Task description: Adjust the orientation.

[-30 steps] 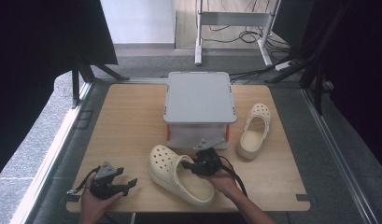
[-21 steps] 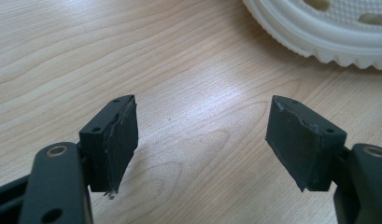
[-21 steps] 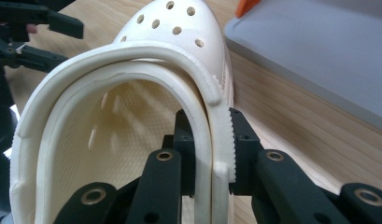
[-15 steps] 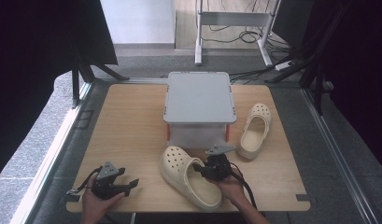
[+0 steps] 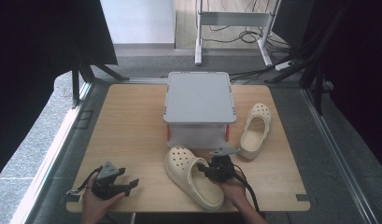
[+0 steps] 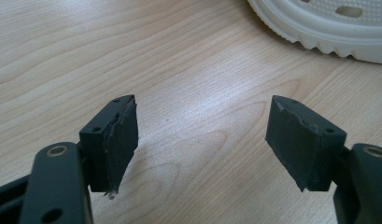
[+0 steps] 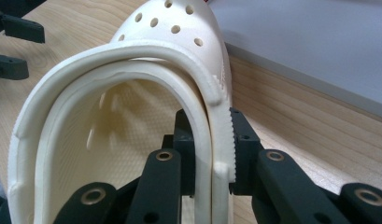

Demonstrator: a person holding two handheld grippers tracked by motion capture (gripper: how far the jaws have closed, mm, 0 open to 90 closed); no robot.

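I have the cream clog lying near the front edge of the counter, toe toward the grey box, sole down. My right hand-held gripper pinches its side wall at the opening: in the right gripper view 1 jaw sits inside the shoe and the other outside against the ribbed rim, so the foam wall is clamped between the pads. I judge that grip is chosen because the wall is the only thin, stiff edge the jaws can span; the toe is too broad.

The second clog of the pair rests to the right of the box, toe pointing away from me, well apart from the held 1. It looks as though the held clog is being brought to lie beside or in line with its mate, or toward the box, though I cannot tell which.

My left hand-held gripper rests low over the front left of the counter, jaws spread wide with bare wood between the pads. The sole edge of the held clog shows just ahead of it. I read it as parked, kept clear so the right hand can work the shoe alone.
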